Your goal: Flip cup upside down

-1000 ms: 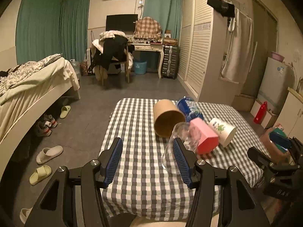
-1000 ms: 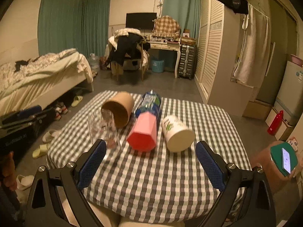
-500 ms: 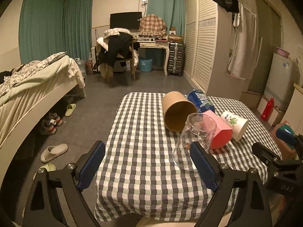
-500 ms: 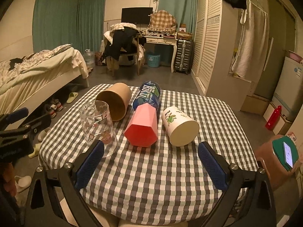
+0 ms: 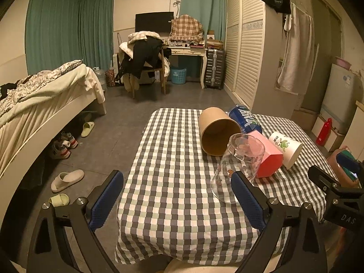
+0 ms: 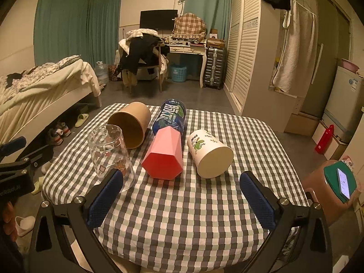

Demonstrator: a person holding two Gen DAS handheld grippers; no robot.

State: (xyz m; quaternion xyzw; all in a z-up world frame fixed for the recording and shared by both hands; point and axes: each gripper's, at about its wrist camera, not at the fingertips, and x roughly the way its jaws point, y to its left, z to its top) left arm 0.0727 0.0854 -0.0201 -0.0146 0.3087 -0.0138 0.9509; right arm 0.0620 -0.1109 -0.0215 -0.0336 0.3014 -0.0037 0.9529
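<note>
A clear glass cup (image 5: 238, 166) with small cartoon prints stands upside down, mouth on the checked tablecloth (image 5: 173, 182), base up. It also shows in the right wrist view (image 6: 110, 157) at the table's left side. My left gripper (image 5: 177, 200) is open and empty, pulled back near the table's front edge, with its right finger just in front of the cup. My right gripper (image 6: 182, 198) is open and empty, low over the near part of the cloth (image 6: 182, 216).
On their sides behind the glass lie a brown paper cup (image 6: 130, 124), a blue bottle (image 6: 171, 116), a pink faceted cup (image 6: 163, 154) and a white printed cup (image 6: 209, 157). A stool with a phone (image 6: 339, 182) stands right; a bed (image 5: 41, 104) lies left.
My left gripper opened from around the glass cup and drew back toward the table's front edge. The cup stays upside down on the cloth. The right gripper shifted only slightly.
</note>
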